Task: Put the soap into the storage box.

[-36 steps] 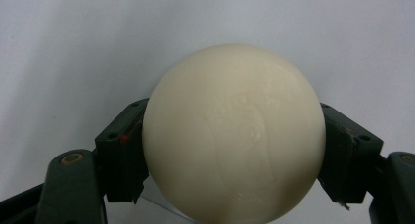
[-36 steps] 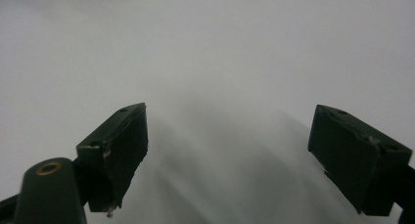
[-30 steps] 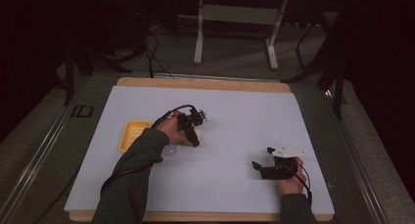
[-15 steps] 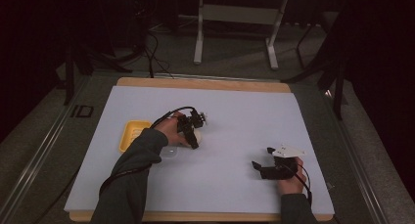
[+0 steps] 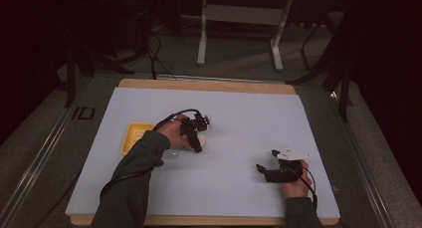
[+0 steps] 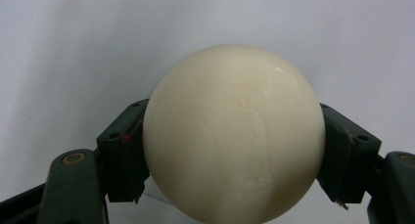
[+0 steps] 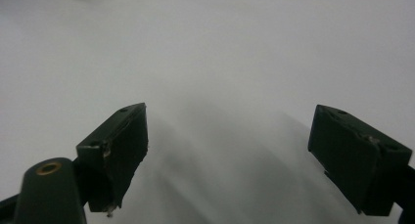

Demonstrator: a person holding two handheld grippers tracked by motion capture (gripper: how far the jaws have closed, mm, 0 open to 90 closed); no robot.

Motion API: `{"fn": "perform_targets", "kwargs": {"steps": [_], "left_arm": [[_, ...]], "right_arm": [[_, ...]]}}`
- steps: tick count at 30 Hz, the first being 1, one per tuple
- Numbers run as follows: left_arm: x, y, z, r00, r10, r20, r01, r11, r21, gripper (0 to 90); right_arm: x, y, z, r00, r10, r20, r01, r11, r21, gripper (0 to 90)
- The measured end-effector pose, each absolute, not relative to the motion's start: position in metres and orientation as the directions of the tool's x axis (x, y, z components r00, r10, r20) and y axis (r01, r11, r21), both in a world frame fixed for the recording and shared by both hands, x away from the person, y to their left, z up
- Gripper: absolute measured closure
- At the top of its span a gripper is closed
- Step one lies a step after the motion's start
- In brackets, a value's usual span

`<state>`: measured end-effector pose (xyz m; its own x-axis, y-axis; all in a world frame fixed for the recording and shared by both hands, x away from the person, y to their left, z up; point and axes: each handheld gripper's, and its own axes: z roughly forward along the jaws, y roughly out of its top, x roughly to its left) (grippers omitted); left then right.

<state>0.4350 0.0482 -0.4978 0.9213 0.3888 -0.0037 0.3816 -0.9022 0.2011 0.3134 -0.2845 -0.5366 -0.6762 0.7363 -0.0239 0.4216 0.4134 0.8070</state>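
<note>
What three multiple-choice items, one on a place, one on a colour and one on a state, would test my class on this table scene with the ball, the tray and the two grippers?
1. Where is the yellow tray?
A. Right of the right gripper
B. Left of the left gripper
C. Off the table

2. What colour is the ball?
A. Cream
B. Red
C. Blue

3. How is the right gripper?
A. Shut on the ball
B. Shut on the tray
C. Open, holding nothing

Answers:
1 B, in the high view the tray lies left of the left gripper.
2 A, the left gripper view shows it cream between the jaws.
3 C, its jaws stand wide apart over the bare white table.
</note>
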Motion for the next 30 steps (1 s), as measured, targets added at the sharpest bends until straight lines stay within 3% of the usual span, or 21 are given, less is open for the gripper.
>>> {"fn": "perform_targets", "kwargs": {"steps": [18,30], "left_arm": [[0.429,0.058,-0.482,0.913,0.407,-0.007,0.397,-0.887,0.234,25.8],[0.429,0.065,-0.472,0.912,0.409,-0.003,0.401,-0.892,0.211,25.7]], "right_arm": [[0.313,-0.284,-0.537,-0.676,0.737,-0.024,0.422,0.413,0.807,15.0],[0.313,-0.284,-0.537,-0.675,0.737,-0.024,0.422,0.413,0.807,14.9]]}}
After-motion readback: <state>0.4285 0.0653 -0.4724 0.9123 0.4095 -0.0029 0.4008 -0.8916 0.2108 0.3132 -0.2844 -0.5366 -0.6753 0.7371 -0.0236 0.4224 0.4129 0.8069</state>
